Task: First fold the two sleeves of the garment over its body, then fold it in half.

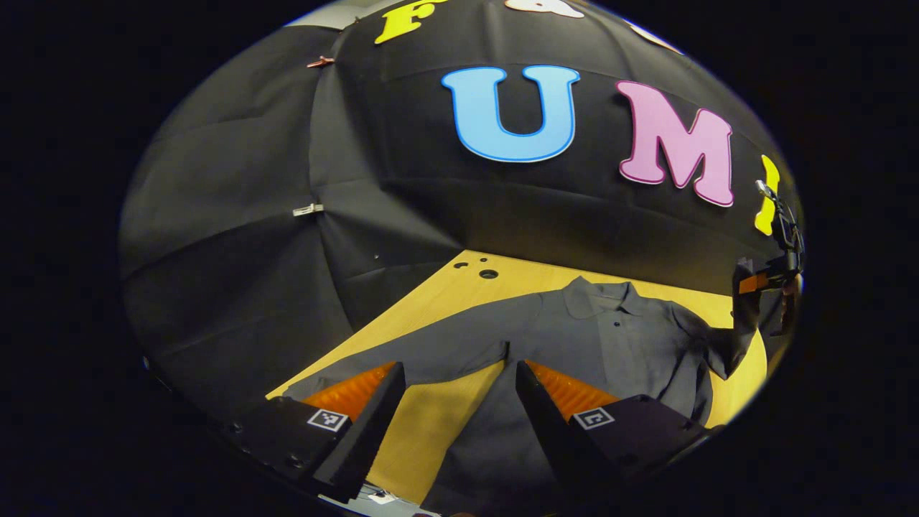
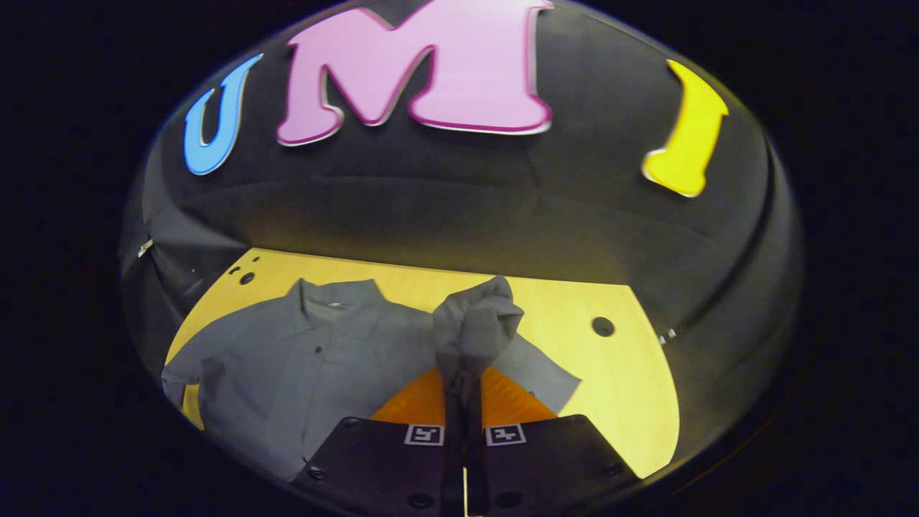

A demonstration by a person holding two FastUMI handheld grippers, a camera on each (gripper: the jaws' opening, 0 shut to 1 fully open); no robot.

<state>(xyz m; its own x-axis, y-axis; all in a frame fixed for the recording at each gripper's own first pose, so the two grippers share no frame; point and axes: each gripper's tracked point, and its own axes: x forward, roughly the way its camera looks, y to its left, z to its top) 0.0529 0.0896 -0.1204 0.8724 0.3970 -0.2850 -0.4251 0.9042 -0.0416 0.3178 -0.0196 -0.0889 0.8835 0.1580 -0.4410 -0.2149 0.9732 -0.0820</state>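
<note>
Two grippers: right gripper clamped on sleeve, left gripper wide, empty.

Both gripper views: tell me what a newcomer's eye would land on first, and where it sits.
First comes the dark grey collared polo shirt, spread face up across the yellow wooden table. Next, in the right gripper view, the right gripper is shut on the shirt's sleeve, whose cloth bunches up above the fingertips, lifted off the table. In the left gripper view the left gripper hangs open over the other sleeve, which lies flat.
</note>
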